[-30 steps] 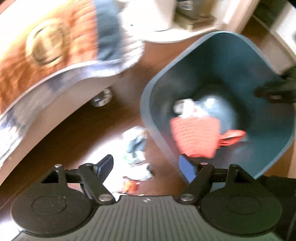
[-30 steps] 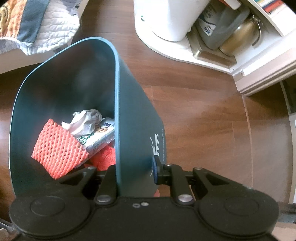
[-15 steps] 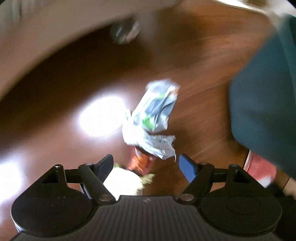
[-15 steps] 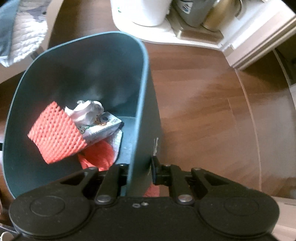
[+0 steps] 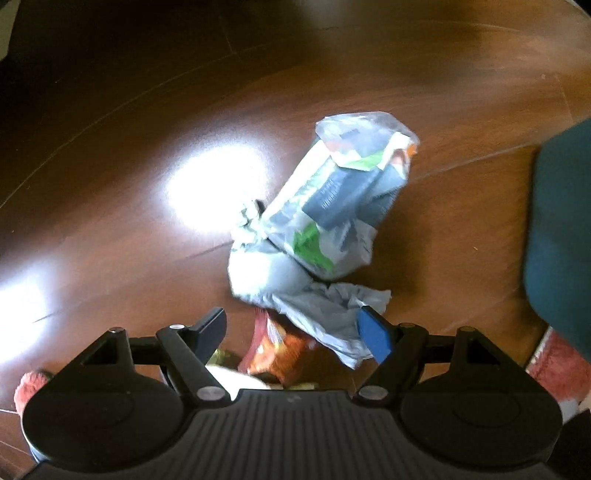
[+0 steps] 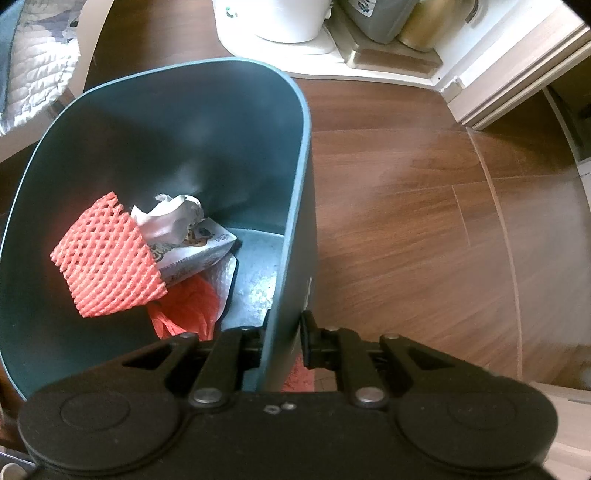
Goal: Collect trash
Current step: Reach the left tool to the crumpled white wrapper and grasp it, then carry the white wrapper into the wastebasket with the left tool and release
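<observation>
In the left wrist view my left gripper [image 5: 295,332] stands open, pointing down over litter on the wooden floor. A crumpled grey plastic bag [image 5: 328,221] with green and dark print lies just ahead of the fingertips. An orange snack wrapper [image 5: 277,350] lies between the fingers, untouched. In the right wrist view my right gripper [image 6: 284,339] is shut on the near wall of the teal trash bin [image 6: 291,206]. Inside the bin lie a red foam net [image 6: 107,266], a small carton [image 6: 199,251], crumpled white paper [image 6: 170,214] and an orange bag [image 6: 184,306].
The bin's outer wall [image 5: 561,236] rises at the right edge of the left wrist view, with a red cloth [image 5: 557,369] below it. A white appliance base [image 6: 280,22] and jars stand behind the bin. A quilt [image 6: 37,74] hangs at the far left. Glare patches mark the floor.
The left gripper has dropped from above the bin down close to the litter on the floor, still open. The right gripper kept its hold on the bin wall, and the bin turned slightly.
</observation>
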Demonstrator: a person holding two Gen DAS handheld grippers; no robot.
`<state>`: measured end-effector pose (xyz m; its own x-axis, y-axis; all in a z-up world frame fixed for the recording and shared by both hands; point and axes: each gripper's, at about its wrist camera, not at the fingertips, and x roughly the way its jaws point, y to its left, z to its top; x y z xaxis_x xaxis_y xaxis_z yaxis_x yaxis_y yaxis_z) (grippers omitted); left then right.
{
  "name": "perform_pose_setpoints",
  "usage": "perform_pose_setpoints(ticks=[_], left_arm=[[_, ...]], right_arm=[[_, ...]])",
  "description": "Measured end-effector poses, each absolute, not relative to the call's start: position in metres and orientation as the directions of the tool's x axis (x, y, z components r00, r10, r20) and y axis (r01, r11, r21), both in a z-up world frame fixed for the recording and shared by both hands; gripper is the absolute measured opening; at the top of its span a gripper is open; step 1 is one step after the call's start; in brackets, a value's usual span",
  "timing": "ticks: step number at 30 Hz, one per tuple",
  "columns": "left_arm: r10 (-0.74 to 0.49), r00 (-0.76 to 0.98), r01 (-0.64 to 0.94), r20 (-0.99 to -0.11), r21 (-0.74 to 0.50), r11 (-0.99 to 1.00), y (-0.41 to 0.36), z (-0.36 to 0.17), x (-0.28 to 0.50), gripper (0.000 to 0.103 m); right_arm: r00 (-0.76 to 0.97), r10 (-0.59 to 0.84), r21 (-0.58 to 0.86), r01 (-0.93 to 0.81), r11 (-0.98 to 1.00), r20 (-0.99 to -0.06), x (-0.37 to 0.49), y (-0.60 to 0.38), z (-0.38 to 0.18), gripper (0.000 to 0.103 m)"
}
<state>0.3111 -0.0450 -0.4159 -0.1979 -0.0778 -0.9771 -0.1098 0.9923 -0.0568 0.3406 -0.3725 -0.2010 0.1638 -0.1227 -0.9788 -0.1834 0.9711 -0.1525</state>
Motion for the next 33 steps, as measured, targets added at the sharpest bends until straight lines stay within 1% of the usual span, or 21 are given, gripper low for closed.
perform_pose_setpoints(ticks=[3,9,11,12,13,14,15,17,20,23,30,33], left_arm=[[-0.073,-0.201,-0.127,-0.977,-0.048,0.991,-0.039,-0.428,0.316,0.078],[-0.031,-0.191,-0.089,-0.981,-0.014,0.996,-0.036,-0.44,0.321,0.078],[-0.026,-0.185,-0.081,-0.982,-0.011,0.997,-0.035,-0.441,0.319,0.074],[-0.018,-0.178,-0.073,-0.984,-0.005,0.997,-0.034,-0.44,0.317,0.065],[-0.01,-0.175,-0.068,-0.985,0.002,0.998,-0.034,-0.44,0.316,0.059],[-0.012,-0.176,-0.07,-0.984,0.0,0.998,-0.031,-0.439,0.315,0.059],[-0.017,-0.171,-0.077,-0.985,-0.004,0.997,-0.029,-0.437,0.313,0.051],[-0.018,-0.156,-0.085,-0.988,-0.005,0.996,-0.025,-0.432,0.311,0.049],[-0.03,-0.13,-0.095,-0.991,-0.018,0.995,-0.016,-0.421,0.307,0.048],[-0.041,-0.114,-0.099,-0.993,-0.029,0.995,-0.013,-0.4,0.303,0.048],[-0.06,-0.035,-0.083,-0.998,-0.057,0.995,0.0,-0.332,0.291,0.048],[-0.086,-0.001,-0.071,-0.996,-0.086,0.994,-0.003,-0.298,0.287,0.048]], right_arm=[[0.158,-0.129,-0.157,-0.183,0.97,-0.979,0.342,-0.373,-0.203,0.012],[0.147,-0.153,-0.18,-0.197,0.964,-0.977,0.344,-0.368,-0.21,0.012],[0.146,-0.163,-0.19,-0.2,0.961,-0.976,0.345,-0.366,-0.211,0.012],[0.145,-0.166,-0.193,-0.199,0.961,-0.975,0.346,-0.365,-0.211,0.012],[0.145,-0.168,-0.195,-0.199,0.96,-0.975,0.346,-0.365,-0.212,0.012],[0.144,-0.172,-0.199,-0.2,0.959,-0.975,0.346,-0.364,-0.212,0.012],[0.143,-0.175,-0.202,-0.202,0.958,-0.974,0.346,-0.364,-0.212,0.012],[0.144,-0.186,-0.214,-0.211,0.954,-0.972,0.345,-0.361,-0.213,0.012],[0.147,-0.206,-0.237,-0.235,0.943,-0.967,0.344,-0.357,-0.214,0.012],[0.154,-0.204,-0.236,-0.23,0.944,-0.967,0.344,-0.357,-0.212,0.008],[0.203,-0.141,-0.197,-0.288,0.937,-0.969,0.339,-0.345,-0.199,0.013],[0.224,-0.137,-0.203,-0.305,0.93,-0.965,0.338,-0.339,-0.196,0.012]])
